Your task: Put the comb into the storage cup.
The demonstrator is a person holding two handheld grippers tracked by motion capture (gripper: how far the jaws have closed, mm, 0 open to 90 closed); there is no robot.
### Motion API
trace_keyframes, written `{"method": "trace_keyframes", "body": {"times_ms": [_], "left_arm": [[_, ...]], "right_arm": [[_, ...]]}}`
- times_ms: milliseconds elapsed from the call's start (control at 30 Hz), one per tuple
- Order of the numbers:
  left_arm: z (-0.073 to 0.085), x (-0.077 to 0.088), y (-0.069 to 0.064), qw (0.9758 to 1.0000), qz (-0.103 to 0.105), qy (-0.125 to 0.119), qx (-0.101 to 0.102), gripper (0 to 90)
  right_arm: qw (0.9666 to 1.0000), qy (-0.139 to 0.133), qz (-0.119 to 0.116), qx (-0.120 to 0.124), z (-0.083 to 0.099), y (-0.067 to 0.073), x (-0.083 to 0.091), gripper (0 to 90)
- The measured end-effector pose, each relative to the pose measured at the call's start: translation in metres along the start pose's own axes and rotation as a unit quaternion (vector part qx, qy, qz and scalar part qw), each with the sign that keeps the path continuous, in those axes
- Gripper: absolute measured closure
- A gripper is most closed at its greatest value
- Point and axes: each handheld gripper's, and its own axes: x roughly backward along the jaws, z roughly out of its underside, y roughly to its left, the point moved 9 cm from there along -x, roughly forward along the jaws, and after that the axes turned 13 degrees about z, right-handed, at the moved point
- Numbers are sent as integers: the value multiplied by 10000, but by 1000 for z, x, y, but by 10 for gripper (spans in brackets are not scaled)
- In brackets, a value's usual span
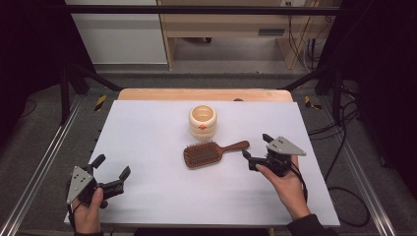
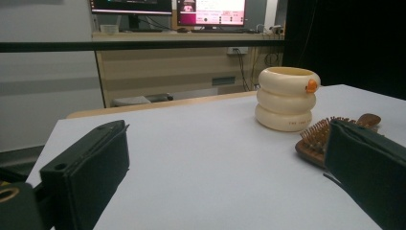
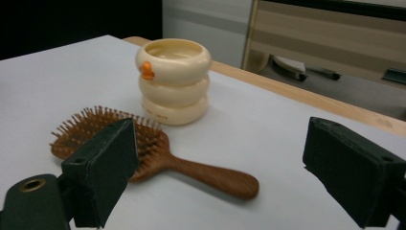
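The right gripper is held low over the tabletop toward its right edge, jaws spread wide with nothing between them. In the right gripper view the two black jaws stand well apart, and the wooden hairbrush lies just ahead of them, its handle end pointing back toward the gap. This is the nearer gripper by a clear margin: in the high view its jaw tips sit just beside the tip of the hairbrush handle, not touching it.

The hairbrush lies bristles up near the middle of the tabletop. Its long axis runs roughly parallel to the near edge, tilted a little, with the bristled head toward the left edge and the handle rising slightly toward the far right corner. So the handle reaches out at the right gripper, and a short push leftward would likely bring the jaws astride it, provided they close across the handle and not along it.

Just behind the brush head, toward the far edge, stands a cream ringed cup with a small orange mark, upright and close to the brush but apart from it.

The left gripper hovers near the tabletop's near left corner, jaws likewise wide open and empty, well apart from the brush; in the left gripper view the brush head shows behind one jaw.
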Motion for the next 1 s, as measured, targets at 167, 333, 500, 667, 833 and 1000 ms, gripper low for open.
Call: {"method": "trace_keyframes", "body": {"times_ms": [167, 333, 500, 667, 833, 1000], "left_arm": [[0, 1, 2, 10000, -20, -19, 38, 18], [-2, 5, 4, 9999, -60, -79, 30, 17], [-2, 7, 8, 9999, -102, -106, 85, 17], [-2, 8, 8, 9999, -109, -101, 82, 17], [-2, 7, 8, 9999, -92, -82, 58, 17], [-1, 7, 7, 9999, -88, -78, 52, 17]], "right_arm": [[9998, 75, -54, 153, -26, 10, -13, 131], [9996, 233, -114, 125, -48, 16, -30, 150], [9994, 318, -72, 140, -62, 13, -42, 157], [9989, 392, -35, 237, -64, 12, -49, 187], [9984, 455, -36, 341, -59, 15, -54, 269], [9974, 615, -79, 370, -50, 21, -67, 388]]}}
